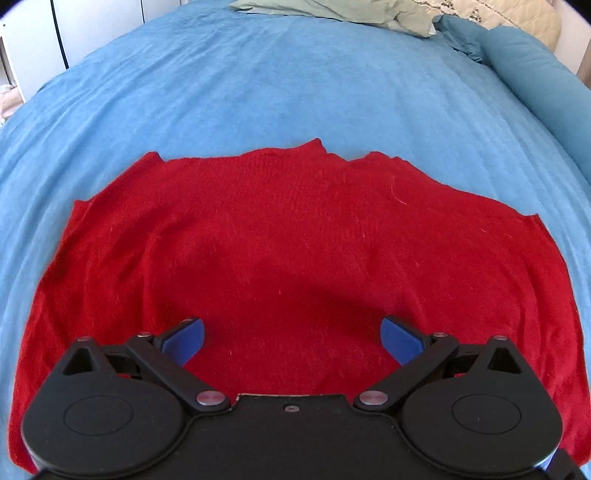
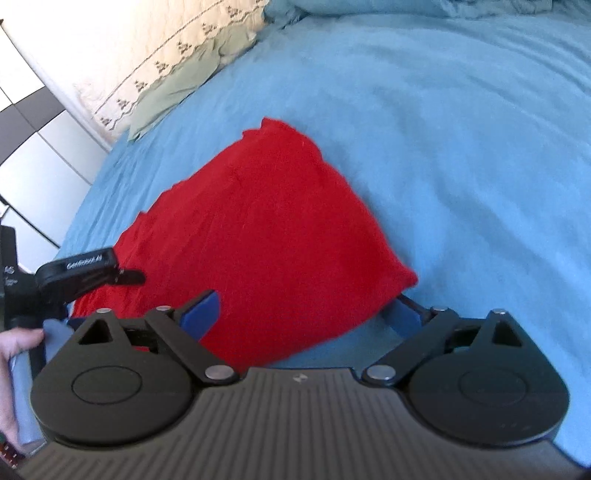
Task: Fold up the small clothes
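Observation:
A red knit garment (image 1: 288, 236) lies spread flat on the blue bedspread (image 1: 280, 85). My left gripper (image 1: 291, 338) hovers over its near part, jaws wide open, blue pads (image 1: 184, 339) apart and empty. In the right wrist view the garment (image 2: 266, 236) lies ahead and left. My right gripper (image 2: 308, 314) is open over its near right corner, which lies between the pads; the right pad (image 2: 404, 317) is partly hidden under that corner. The left gripper (image 2: 74, 273) shows at the left, held by a hand.
A pale green pillow (image 1: 332, 11) and a cream quilted cushion (image 1: 517, 18) lie at the head of the bed. A rolled blue blanket (image 1: 539, 85) lies along the right side. White cupboards (image 2: 33, 158) stand beside the bed.

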Demonstrator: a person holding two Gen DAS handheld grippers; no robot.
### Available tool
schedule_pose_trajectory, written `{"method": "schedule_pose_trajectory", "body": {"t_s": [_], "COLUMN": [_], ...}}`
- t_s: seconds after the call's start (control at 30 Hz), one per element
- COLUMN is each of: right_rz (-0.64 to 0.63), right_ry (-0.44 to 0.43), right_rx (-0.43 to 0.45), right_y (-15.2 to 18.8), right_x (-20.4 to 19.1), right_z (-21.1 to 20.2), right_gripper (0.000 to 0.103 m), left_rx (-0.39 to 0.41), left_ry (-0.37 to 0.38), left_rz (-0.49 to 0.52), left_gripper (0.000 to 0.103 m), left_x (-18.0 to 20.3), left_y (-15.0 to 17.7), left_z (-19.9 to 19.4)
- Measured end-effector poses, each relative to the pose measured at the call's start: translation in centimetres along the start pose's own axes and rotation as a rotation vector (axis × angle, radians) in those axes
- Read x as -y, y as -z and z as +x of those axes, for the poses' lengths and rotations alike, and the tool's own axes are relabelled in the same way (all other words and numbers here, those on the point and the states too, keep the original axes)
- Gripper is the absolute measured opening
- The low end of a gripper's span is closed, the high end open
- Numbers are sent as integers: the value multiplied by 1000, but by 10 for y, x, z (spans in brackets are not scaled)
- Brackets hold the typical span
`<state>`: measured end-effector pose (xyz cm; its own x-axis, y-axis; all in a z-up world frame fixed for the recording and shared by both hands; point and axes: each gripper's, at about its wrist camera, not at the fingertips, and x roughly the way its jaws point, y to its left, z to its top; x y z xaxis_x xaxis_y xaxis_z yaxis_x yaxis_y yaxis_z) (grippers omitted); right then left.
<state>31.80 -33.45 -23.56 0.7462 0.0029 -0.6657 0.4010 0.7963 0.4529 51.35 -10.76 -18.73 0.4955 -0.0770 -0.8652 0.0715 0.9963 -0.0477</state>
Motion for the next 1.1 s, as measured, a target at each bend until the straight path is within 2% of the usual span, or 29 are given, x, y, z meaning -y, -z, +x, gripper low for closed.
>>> {"method": "schedule_pose_trajectory", "body": {"t_s": [0.1,0.27,0.33,0.47,0.57,0.7,0.77,0.83,0.87,0.97,1.1], "right_rz": [10,125,132,175,157,91,27,-35,-68,-191,-359], "right_ry": [21,45,71,65,55,-50,-114,-176,-213,-338,-528], "right_rx": [14,22,20,8,28,68,80,80,75,51,-31], "right_y": [-8,-16,-17,-20,-26,-41,-50,-58,-62,-64,-37], "right_x": [1,13,14,19,6,-30,-58,-90,-105,-155,-213], "right_z": [5,15,14,9,0,-13,-17,-17,-16,-14,-3], "right_gripper": [90,70,50,28,26,25,25,24,24,24,23], "left_rx": [-20,-19,-14,-9,-24,-96,-166,-218,-212,-151,-133], "left_ry": [-13,-45,-55,-67,-79,-101,-77,-17,7,-27,-74], "left_rz": [-10,18,34,57,81,110,106,107,110,105,2], "left_gripper": [103,103,103,103,103,103,103,102,101,101,103], "left_x": [1,8,10,12,15,20,17,5,-7,-61,-168], "left_y": [-4,-3,-1,1,-1,-12,-23,-33,-37,-39,-24], "left_z": [6,8,8,11,14,20,22,18,8,-29,-64]}}
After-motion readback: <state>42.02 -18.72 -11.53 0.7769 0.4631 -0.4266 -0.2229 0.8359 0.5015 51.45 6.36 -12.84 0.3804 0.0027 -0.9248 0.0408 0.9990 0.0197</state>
